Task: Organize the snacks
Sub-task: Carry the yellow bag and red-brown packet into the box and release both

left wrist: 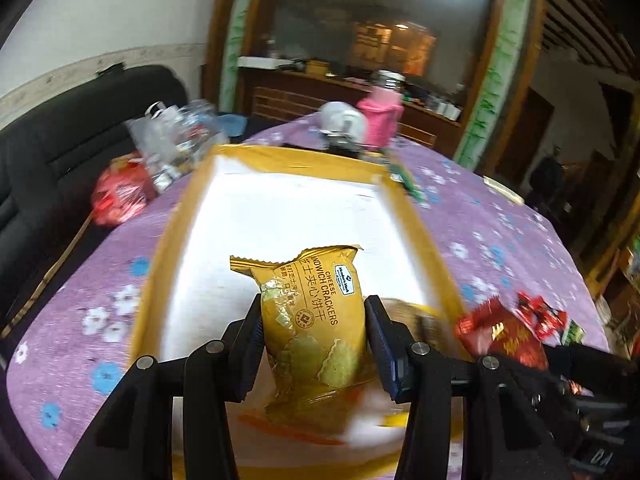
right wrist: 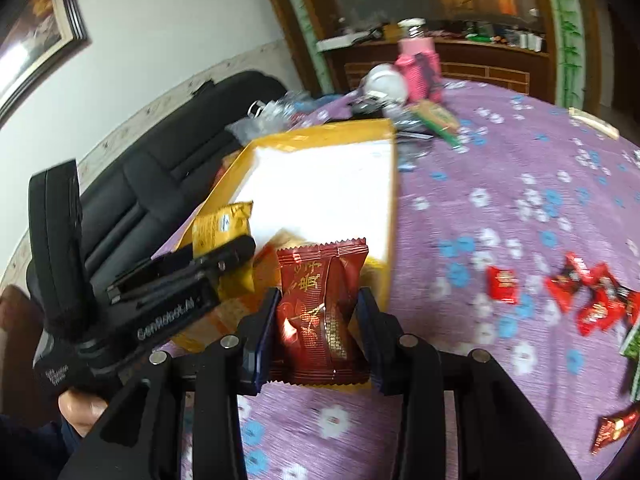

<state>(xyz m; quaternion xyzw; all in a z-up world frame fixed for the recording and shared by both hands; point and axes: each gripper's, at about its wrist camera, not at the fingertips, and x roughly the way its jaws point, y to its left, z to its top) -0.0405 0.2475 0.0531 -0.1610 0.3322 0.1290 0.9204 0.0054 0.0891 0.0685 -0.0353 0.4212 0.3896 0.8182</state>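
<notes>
Snacks [left wrist: 312, 320] inside yellow box [left wrist: 180, 216]

The lower end of the cracker packet [left wrist: 316, 328] is smeared by blur. The box [left wrist: 416, 232] is cut off at the near edge. Loose red sweets [right wrist: 592, 300] at the right are blurred, their print unreadable.

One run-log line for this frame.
left gripper: holds cracker packet over yellow box | right gripper: holds red packet
</notes>
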